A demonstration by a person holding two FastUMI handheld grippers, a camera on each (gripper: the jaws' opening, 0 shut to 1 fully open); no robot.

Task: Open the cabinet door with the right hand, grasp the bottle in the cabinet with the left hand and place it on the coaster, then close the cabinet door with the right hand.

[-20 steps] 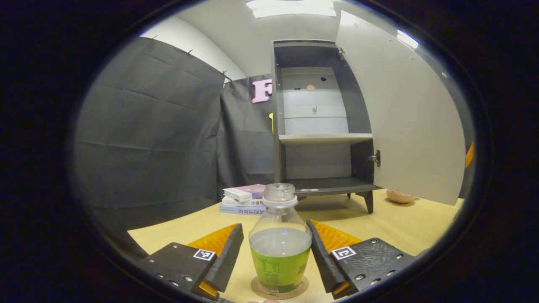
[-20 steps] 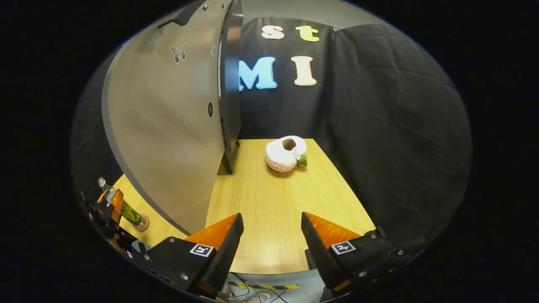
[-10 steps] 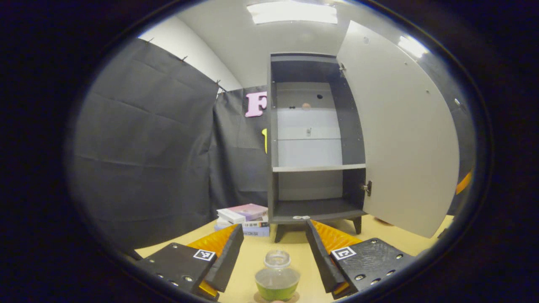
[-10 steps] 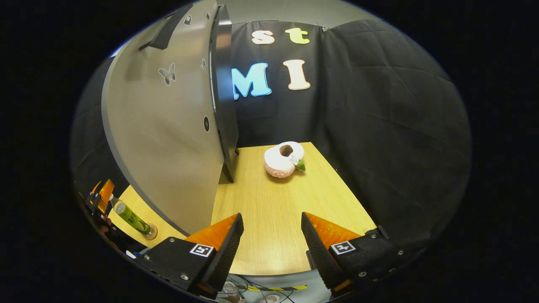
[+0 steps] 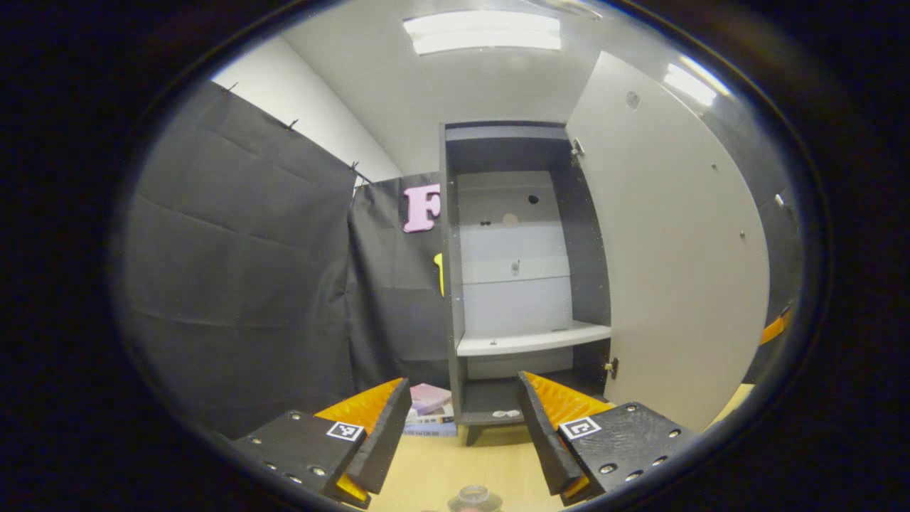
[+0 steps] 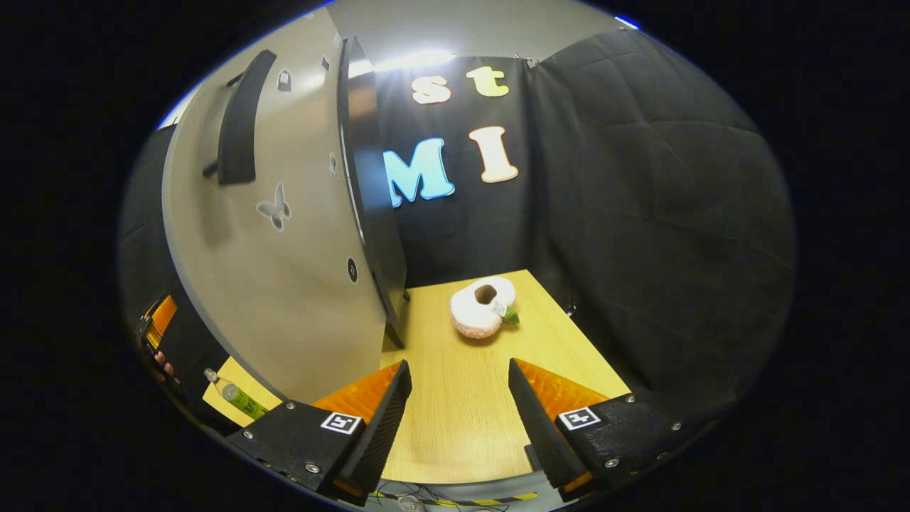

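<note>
The bottle point(image 6: 238, 400), clear with green liquid, stands on the table in front of the open door; its base is hidden behind my right gripper's body. In the left gripper view only its cap point(image 5: 473, 498) peeks in at the bottom edge. My left gripper point(image 5: 463, 380) is open and empty, above and behind the bottle, facing the open cabinet point(image 5: 522, 284). The cabinet door point(image 5: 675, 249) is swung wide to the right. My right gripper point(image 6: 459, 364) is open and empty over the table, just right of the door's outer face point(image 6: 284, 270). The door's dark handle point(image 6: 238, 117) is high on the left.
A stack of books point(image 5: 430, 411) lies left of the cabinet's foot. A pink-and-white plush toy point(image 6: 483, 313) sits on the wooden table point(image 6: 455, 427) beyond my right gripper. A white shelf point(image 5: 533, 341) divides the cabinet. Black cloth walls close in all around.
My left gripper has lifted up and away from the bottle, which has slid to the bottom edge of its view. My right gripper has tilted upward, bringing the door handle into sight.
</note>
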